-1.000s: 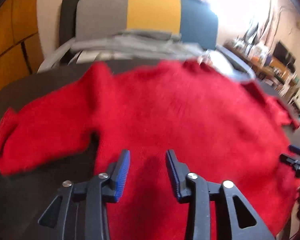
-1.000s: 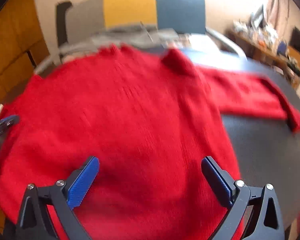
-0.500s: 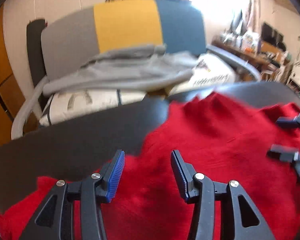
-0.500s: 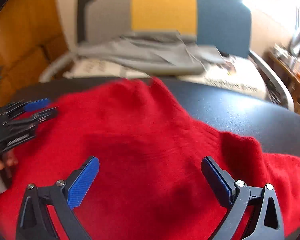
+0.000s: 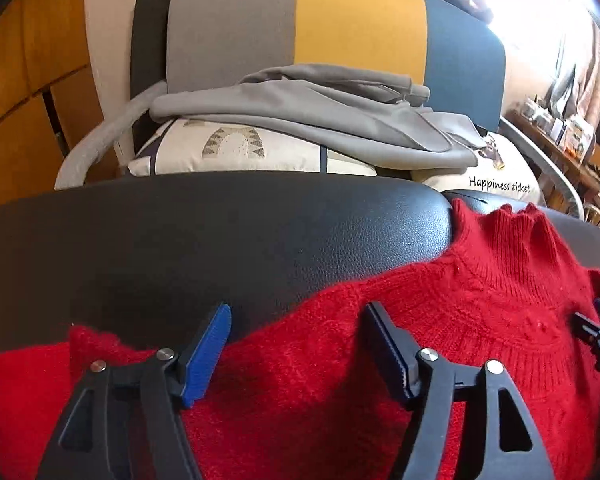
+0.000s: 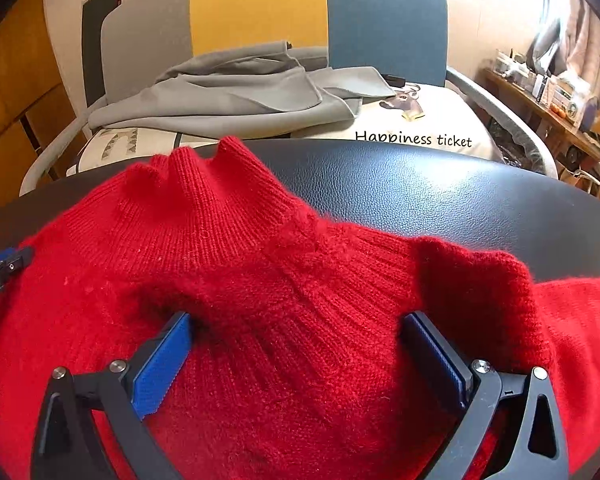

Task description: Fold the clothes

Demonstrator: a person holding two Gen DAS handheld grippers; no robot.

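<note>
On black table (image 6: 440, 196): red sweater (image 6: 260, 280); chair (image 5: 300, 32) behind.

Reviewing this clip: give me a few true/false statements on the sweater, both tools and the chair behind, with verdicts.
1. The red knitted sweater lies on a black leather-look surface. True.
2. The right tool is shut on the ribbed collar. False: its jaws stand wide open, with red knit showing across the gap between them.
3. A grey garment lies on the chair beyond the surface. True.
4. The left tool holds a folded sleeve off the surface. False: it is open and grips nothing.
5. The chair back is one plain colour. False: it has grey, yellow and blue panels.
</note>
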